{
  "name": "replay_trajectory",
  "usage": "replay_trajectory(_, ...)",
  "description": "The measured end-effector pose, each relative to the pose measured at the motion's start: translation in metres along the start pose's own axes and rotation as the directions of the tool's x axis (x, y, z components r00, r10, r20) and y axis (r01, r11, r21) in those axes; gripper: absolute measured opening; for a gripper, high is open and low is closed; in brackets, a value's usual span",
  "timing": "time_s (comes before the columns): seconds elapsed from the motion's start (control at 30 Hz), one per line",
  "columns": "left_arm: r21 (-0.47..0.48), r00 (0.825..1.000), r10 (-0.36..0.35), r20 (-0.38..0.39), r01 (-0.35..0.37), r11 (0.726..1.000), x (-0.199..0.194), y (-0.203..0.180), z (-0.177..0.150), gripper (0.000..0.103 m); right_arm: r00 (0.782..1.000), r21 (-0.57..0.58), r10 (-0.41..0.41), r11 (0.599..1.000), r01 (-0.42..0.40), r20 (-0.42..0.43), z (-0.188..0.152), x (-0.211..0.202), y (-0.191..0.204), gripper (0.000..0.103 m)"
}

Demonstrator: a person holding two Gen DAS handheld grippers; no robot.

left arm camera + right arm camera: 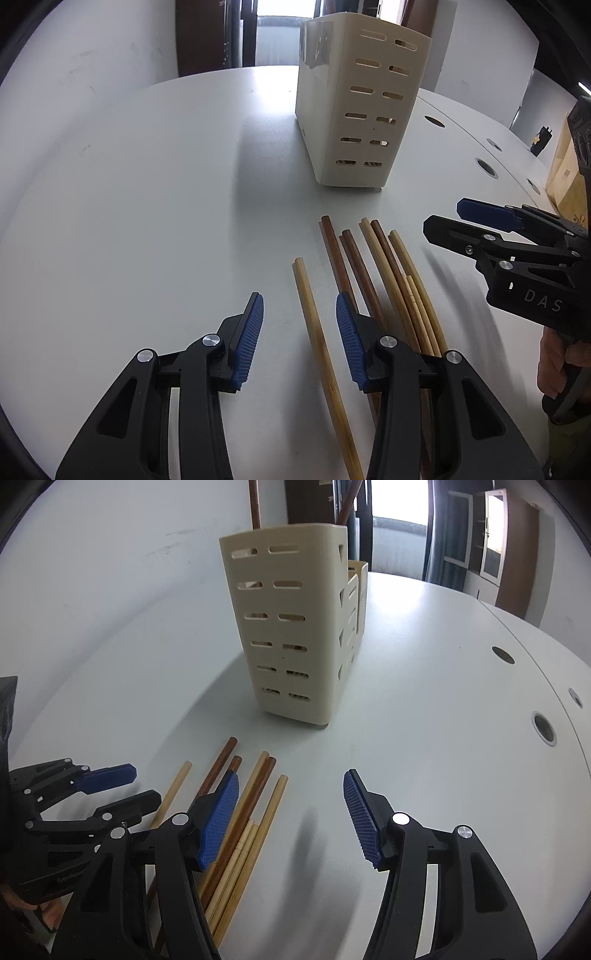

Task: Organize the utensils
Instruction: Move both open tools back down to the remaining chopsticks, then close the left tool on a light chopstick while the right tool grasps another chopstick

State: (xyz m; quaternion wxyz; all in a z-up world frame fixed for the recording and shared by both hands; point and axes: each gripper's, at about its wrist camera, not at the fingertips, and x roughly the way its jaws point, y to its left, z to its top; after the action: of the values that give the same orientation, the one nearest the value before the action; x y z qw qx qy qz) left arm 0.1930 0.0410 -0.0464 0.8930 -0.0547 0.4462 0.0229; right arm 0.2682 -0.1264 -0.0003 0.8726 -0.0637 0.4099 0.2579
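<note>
Several chopsticks lie side by side on the white table (147, 206), some light bamboo (413, 266), some dark brown (334, 254). One light chopstick (317, 332) lies apart to the left, between my left gripper's open jaws (299, 310). A cream slotted utensil holder (354, 103) stands upright behind them; in the right wrist view (291, 635) dark sticks rise from its top. My right gripper (291, 786) is open and empty, its left finger over the chopsticks (258, 812). It also shows in the left wrist view (443, 218).
Round cable holes (543, 727) sit in the table at the right. Cardboard boxes (565, 173) stand past the table's right edge. A wall runs along the left. The left gripper (122, 786) shows at the left of the right wrist view.
</note>
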Motion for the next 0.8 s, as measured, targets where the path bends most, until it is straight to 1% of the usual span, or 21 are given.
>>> replay_trajectory(0.07,0.001,1.0,-0.001,-0.007,0.001,1.0,0.003,0.0,-0.001,0.038,1.0,0.014,0.002,1.0,-0.002,-0.017,0.0,0.007,-0.003,0.058)
replay_trajectory(0.1,0.002,1.0,0.0,-0.008,0.0,1.0,0.006,-0.001,-0.001,0.038,1.0,0.022,-0.002,1.0,0.003,-0.022,0.0,0.009,-0.004,0.054)
replay_trajectory(0.17,0.003,1.0,-0.005,-0.014,0.005,1.0,0.008,-0.001,-0.002,0.038,0.999,0.027,-0.005,1.0,0.006,-0.039,-0.001,0.016,-0.004,0.052)
replay_trajectory(0.27,0.013,1.0,-0.009,-0.027,0.01,1.0,0.013,-0.003,-0.002,0.033,0.998,0.037,-0.002,0.999,0.005,-0.061,-0.001,0.025,-0.006,0.052)
replay_trajectory(0.4,0.022,1.0,0.0,-0.028,0.0,1.0,0.016,-0.004,0.0,0.029,0.996,0.042,-0.003,0.999,0.007,-0.087,-0.001,0.034,-0.005,0.046)
replay_trajectory(0.53,0.036,0.999,0.005,-0.037,-0.004,0.999,0.021,-0.006,0.004,0.022,0.996,0.03,-0.028,0.999,0.03,-0.088,-0.003,0.039,-0.001,0.041)
replay_trajectory(0.67,0.032,0.999,0.004,-0.045,-0.003,0.999,0.025,-0.005,0.007,0.02,0.996,0.017,-0.035,0.999,0.037,-0.086,-0.008,0.041,0.002,0.04)
replay_trajectory(0.73,0.037,0.999,0.006,-0.047,-0.005,0.999,0.026,-0.005,0.007,0.017,0.996,0.014,-0.042,0.999,0.043,-0.083,-0.01,0.043,0.004,0.04)
replay_trajectory(0.8,0.04,0.999,0.007,-0.052,-0.005,0.999,0.027,-0.004,0.009,0.009,0.995,0.007,-0.047,0.999,0.048,-0.085,-0.011,0.043,0.006,0.038)
